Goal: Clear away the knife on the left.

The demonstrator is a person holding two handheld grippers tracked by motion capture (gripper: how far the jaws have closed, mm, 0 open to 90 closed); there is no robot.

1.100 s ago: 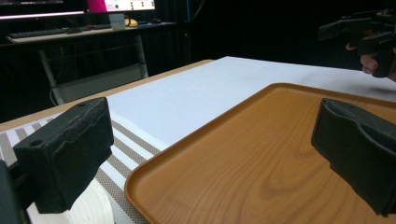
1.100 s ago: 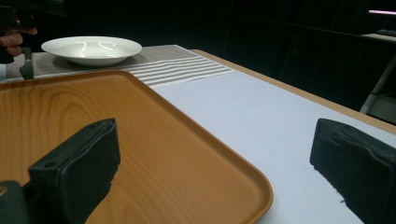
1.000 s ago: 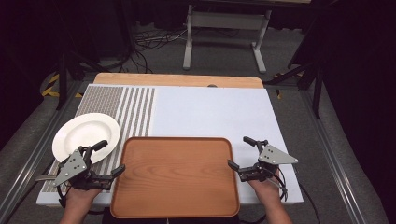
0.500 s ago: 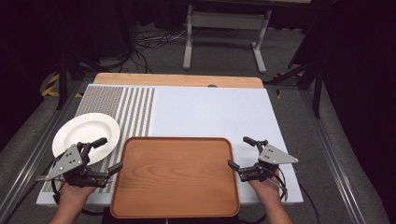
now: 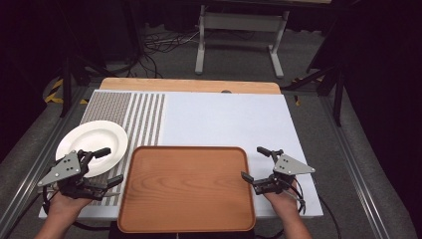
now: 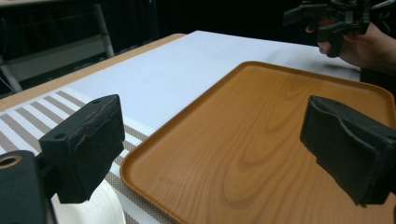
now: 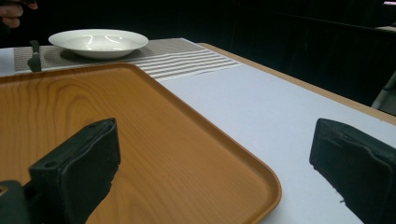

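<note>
Dark room behind, cables and a metal stand on the floor past the bench (image 5: pixel 298 149), which carried a white sheet with a striped mat (image 5: pixel 144 114) at its left. Tray (image 5: pixel 186 186), wooden and empty, lay flat at the near edge, between the two hands. Plate (image 5: pixel 92 147), white, sat on the mat just left of the tray's far left corner, apart from it.

Left gripper (image 5: pixel 109 167) hovered at the tray's left rim with one finger (image 6: pixel 86 144) over the plate's edge and the other (image 6: pixel 350 144) over the tray; fingers wide, nothing between them, and they had just been closing a little. Right gripper (image 5: pixel 259 164) sat by the tray's right rim, fingers (image 7: pixel 79 168) wide too, one over the wood and one over the white sheet, holding nothing.

Likely step: go for the plate and set it on the tray. To do it well, bring the left fingers over the plate's near rim, one above and one below the lip, close firmly, lift level, and clear the tray's raised edge before lowering. Right gripper could steady the tray.

Hard to tell: whether any finger touched the tray or plate. Tray's near edge was cut off at the bottom of the high view. Plate's underside was hidden.
</note>
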